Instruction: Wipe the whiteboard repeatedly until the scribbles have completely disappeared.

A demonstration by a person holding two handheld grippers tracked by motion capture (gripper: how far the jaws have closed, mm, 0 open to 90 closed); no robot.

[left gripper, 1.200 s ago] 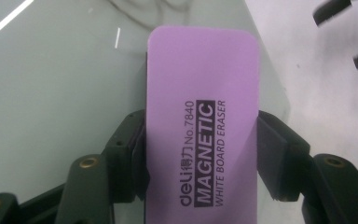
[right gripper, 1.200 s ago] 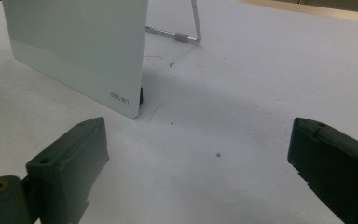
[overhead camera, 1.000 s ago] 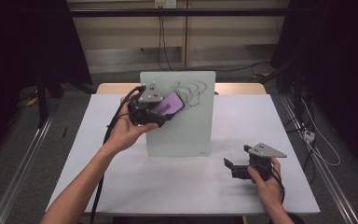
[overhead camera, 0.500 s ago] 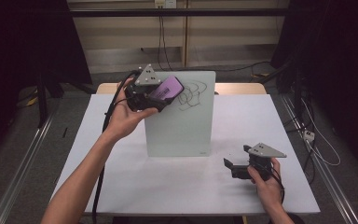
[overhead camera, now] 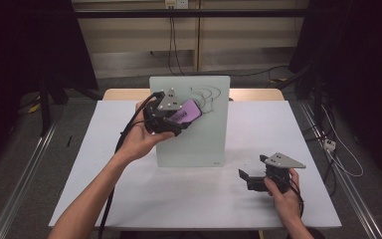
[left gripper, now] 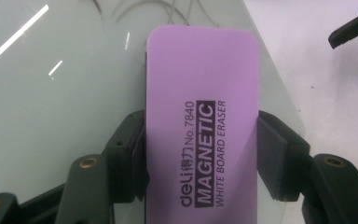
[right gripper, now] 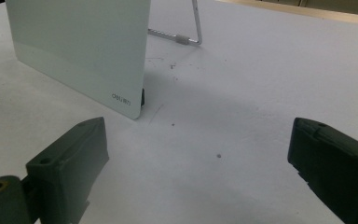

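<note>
I have the left gripper up against the upper left part of the whiteboard, which stands upright on its wire stand near the middle of the white worktop. Its fingers are closed tight on the long sides of the purple eraser, 1 pad on each edge, and the eraser lies flat against the glassy board face with its printed label toward the camera. In the high view the eraser sits just left of the dark scribbles drawn near the board's top edge; in the left gripper view those lines show just past the eraser's far end. My right gripper rests low on the worktop, near the front right, well apart from the board. Its fingers stand wide open with nothing between them, only bare worktop, and they point toward the board's lower corner where the small logo is printed.
</note>
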